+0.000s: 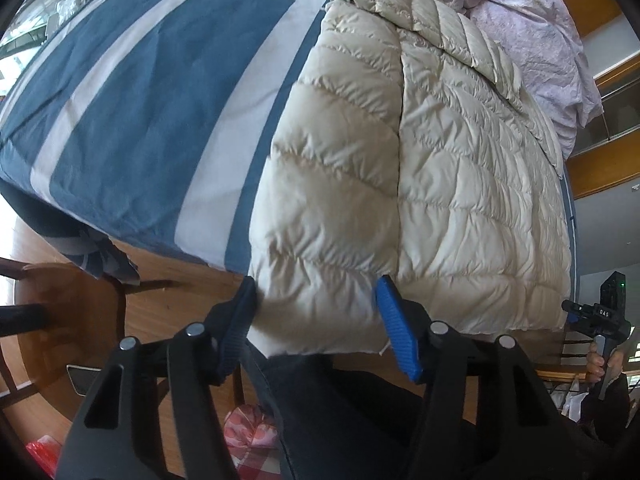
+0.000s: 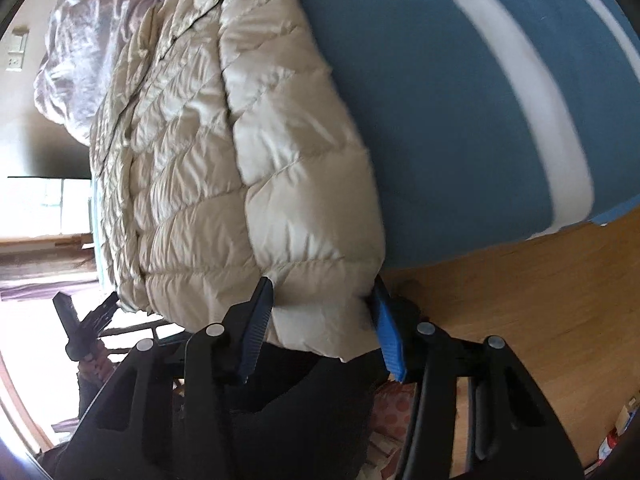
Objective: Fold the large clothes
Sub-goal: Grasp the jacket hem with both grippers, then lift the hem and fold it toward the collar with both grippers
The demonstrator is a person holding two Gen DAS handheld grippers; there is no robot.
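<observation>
A cream quilted down jacket [image 1: 420,160] lies along the bed, its hem hanging at the near edge; it also shows in the right wrist view [image 2: 248,152]. My left gripper [image 1: 316,292] stands with jaws wide apart around the jacket's bottom left hem corner, blue pad [image 1: 396,332] on the right side. My right gripper [image 2: 322,288] has jaws wide apart around the other hem corner. The fabric sits between the pads without being squeezed. The right gripper also shows far right in the left wrist view [image 1: 600,316], the left gripper at far left in the right wrist view [image 2: 84,320].
The bed cover [image 1: 140,100] is blue with white stripes. A crumpled pale lilac quilt [image 1: 540,40] lies beyond the jacket. Wooden floor [image 2: 540,300] lies below the bed edge. A wooden chair [image 1: 60,300] stands at lower left. My dark trousers [image 1: 340,420] fill the bottom.
</observation>
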